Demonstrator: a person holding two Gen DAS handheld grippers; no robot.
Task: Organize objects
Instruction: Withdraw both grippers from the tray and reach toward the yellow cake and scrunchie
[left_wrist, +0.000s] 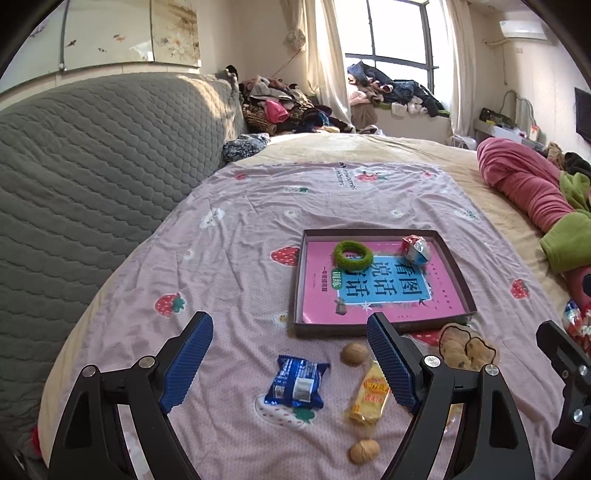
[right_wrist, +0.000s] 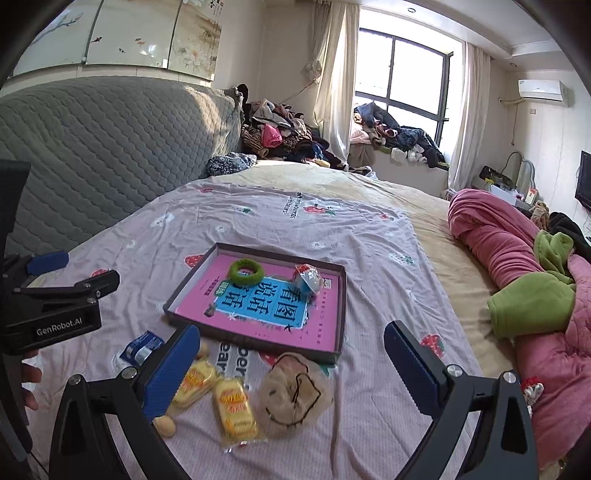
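The shallow box tray (left_wrist: 456, 275) lies flat on the strawberry-print sheet (left_wrist: 236, 229) and serves as the collection point. Inside it rest a pink book (left_wrist: 369, 299), a green ring (left_wrist: 352, 254) toward the tray's far left, and a small crumpled packet (left_wrist: 416, 249) toward its far right.

Still outside, just before the tray's near wall: a blue snack packet (left_wrist: 296, 382), two yellow wrapped snacks (right_wrist: 234, 408), two walnuts (left_wrist: 354, 353), and a clear bag of cookies (right_wrist: 293, 391) lying closest to the tray's near corner.

Handling judgement: all loose items look light. The foil and film wrappers are likely slippery and will crumple; each is best taken across its short width at the middle. The walnuts are hard and round and may roll from a pinch; centre them between the pads. The cookies appear fragile; light pressure on the bag only.

The left gripper (left_wrist: 290, 365) hangs above the blue packet, jaws wide apart, holding nothing. The right gripper (right_wrist: 291, 369) hangs above the cookie bag, jaws likewise apart and empty.

Sorting is judged partly done.
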